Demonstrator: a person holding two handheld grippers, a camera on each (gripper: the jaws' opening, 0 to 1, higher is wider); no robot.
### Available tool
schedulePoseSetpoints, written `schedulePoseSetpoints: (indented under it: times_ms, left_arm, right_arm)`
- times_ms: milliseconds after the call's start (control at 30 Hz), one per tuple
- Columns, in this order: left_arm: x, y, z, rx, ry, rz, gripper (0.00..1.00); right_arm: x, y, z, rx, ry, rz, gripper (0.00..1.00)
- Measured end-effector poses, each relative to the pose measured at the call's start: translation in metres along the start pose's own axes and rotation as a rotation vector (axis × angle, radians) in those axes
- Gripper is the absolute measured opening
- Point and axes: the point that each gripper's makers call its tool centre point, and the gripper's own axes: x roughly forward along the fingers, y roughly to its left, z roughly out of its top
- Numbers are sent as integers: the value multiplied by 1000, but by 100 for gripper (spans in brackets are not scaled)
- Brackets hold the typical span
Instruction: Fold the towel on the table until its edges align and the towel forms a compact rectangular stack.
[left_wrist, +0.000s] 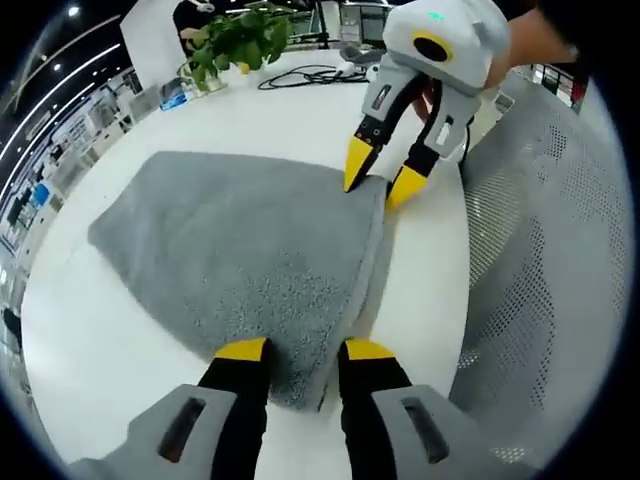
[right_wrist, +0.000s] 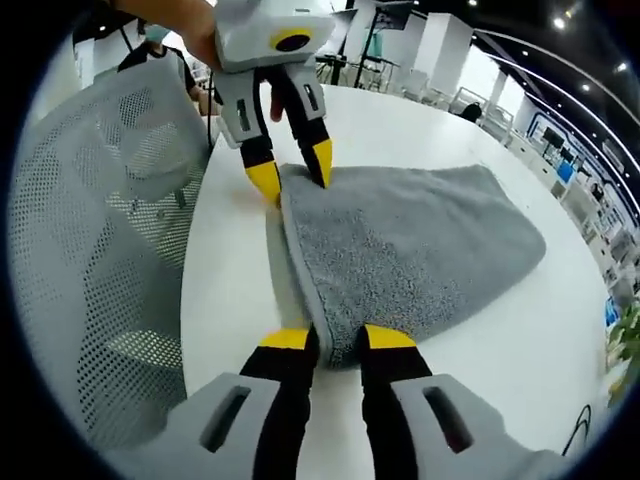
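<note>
Big white table (left_wrist: 120, 330) under all of it, seen in the right gripper view too (right_wrist: 500, 370). Beside the table, a grey chair (left_wrist: 560, 250) full of little holes, on the right of the left gripper view and on the left of the right gripper view (right_wrist: 100, 250). Flat on the table, close to the chair side, a grey towel (left_wrist: 240, 250), folded over, with two layers at the edge by the chair; same towel from the other end in the right gripper view (right_wrist: 420, 240). Next, the tongs. Left gripper (left_wrist: 305, 350) at the near corner of the towel, yellow tips down, jaws a little apart, corner lying between them, not pinched tight. Again in the right gripper view, left gripper (right_wrist: 293, 170) at the far corner, one tip on the towel and one just off it, held from above by a hand (right_wrist: 185, 20). Right gripper (right_wrist: 338, 338) at the other corner of the same edge, jaws narrow but not closed, towel corner in the gap. From the left gripper view, right gripper (left_wrist: 385, 180) with its tips astride that corner, under a hand (left_wrist: 530, 40). At the far end of the table in the left gripper view, a green plant (left_wrist: 235, 40), and near it a thin black cable (left_wrist: 310, 75).
</note>
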Motion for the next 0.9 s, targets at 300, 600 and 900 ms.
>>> schedulePoseSetpoints:
  times_ms: [300,600,900]
  left_arm:
    - [-2,-6,-3,-4,27,-2,14]
    - [-10,-23,-11,-37,32,-61,13]
    - [-28,-33,-13,-82,10,-101,11]
  right_arm:
    - [-3,7,1,102,27,40,7]
    - [-10,29,3,200,38,113,6]
    - [-21,46,12,215,26,163,6]
